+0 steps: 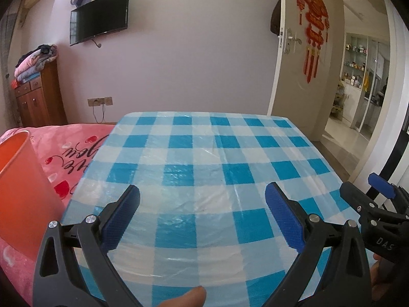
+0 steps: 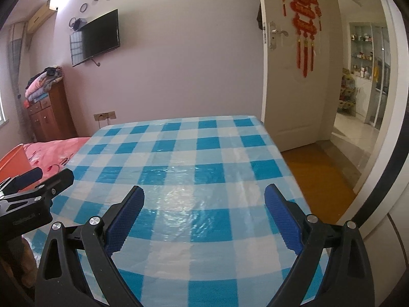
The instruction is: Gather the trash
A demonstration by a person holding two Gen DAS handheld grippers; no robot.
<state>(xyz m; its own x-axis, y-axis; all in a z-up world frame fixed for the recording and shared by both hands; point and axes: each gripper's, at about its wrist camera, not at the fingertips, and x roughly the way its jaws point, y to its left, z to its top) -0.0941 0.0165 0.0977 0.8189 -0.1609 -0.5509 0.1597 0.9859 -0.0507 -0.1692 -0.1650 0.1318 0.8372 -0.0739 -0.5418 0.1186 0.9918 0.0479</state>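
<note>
A table under a blue-and-white checked plastic cloth fills both views, and no trash shows on it. My left gripper hovers open over its near part, nothing between the blue pads. My right gripper is also open and empty above the near edge. An orange bin stands left of the table on the pink bedding. Each gripper shows in the other's view: the right gripper at the right edge, the left gripper at the left.
A bed with a pink blanket lies left of the table. A wooden cabinet with folded clothes stands against the far wall under a wall TV. An open white door and a doorway are at the right. A fingertip shows at the bottom.
</note>
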